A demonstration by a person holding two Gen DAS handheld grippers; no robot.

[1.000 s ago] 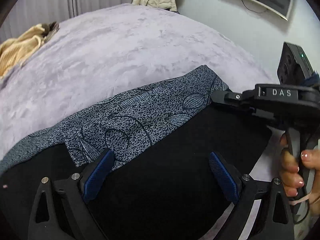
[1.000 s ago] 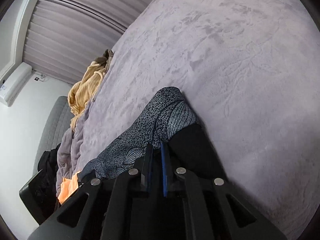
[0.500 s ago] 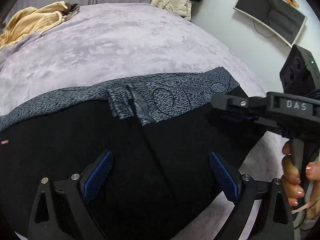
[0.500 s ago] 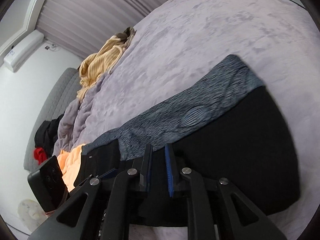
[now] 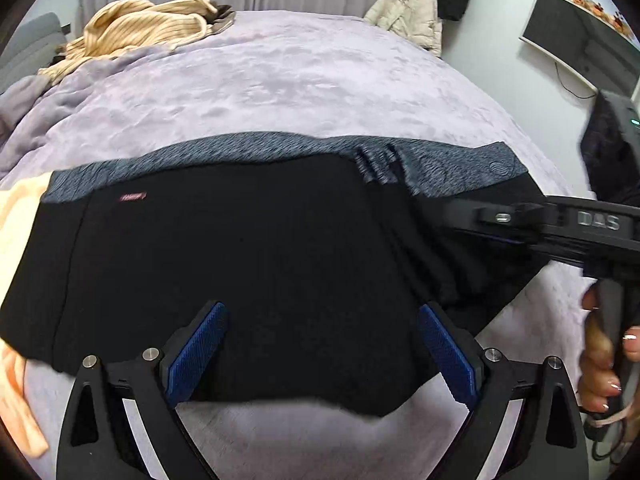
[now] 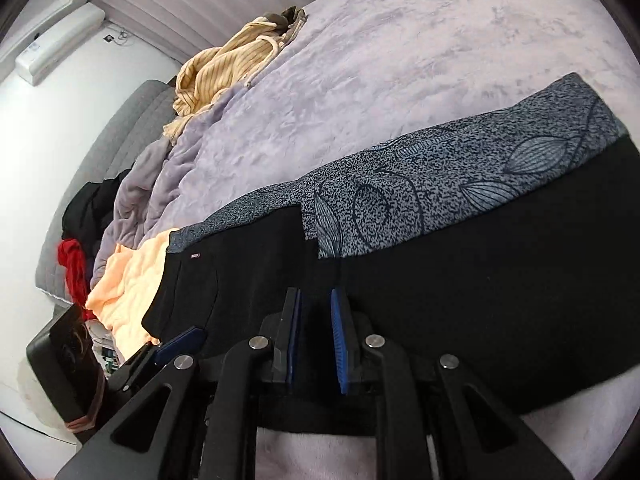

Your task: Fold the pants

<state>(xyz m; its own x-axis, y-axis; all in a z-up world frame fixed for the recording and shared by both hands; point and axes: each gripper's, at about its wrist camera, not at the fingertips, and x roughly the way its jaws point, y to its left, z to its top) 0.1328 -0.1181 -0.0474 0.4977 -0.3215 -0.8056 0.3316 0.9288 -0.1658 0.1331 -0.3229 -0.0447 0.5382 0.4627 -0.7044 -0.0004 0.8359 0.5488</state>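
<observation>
The black pants [image 5: 240,260] lie flat across the lilac bed [image 5: 300,80], with the grey leaf-patterned waistband [image 5: 260,148] along their far edge. My left gripper [image 5: 320,310] hovers over the near part of the pants, jaws wide open and nothing between the blue pads. My right gripper [image 6: 315,294] sits over the black cloth [image 6: 480,300] just below the patterned band [image 6: 400,200]. Its jaws stand a narrow gap apart and pinch nothing. Seen from the left wrist, the right gripper [image 5: 472,214] reaches in from the right, held by a hand [image 5: 600,360].
A beige ribbed garment [image 5: 148,28] is heaped at the bed's far left. A peach garment [image 6: 128,280] lies at the left end of the pants. Red and black clothes [image 6: 74,256] sit by the grey headboard. A monitor [image 5: 580,40] hangs on the right wall.
The right gripper's jaws, pinched shut on the pants' edge a second ago, have parted and let go. Both grippers have slid sideways along the pants, which now lie spread flat.
</observation>
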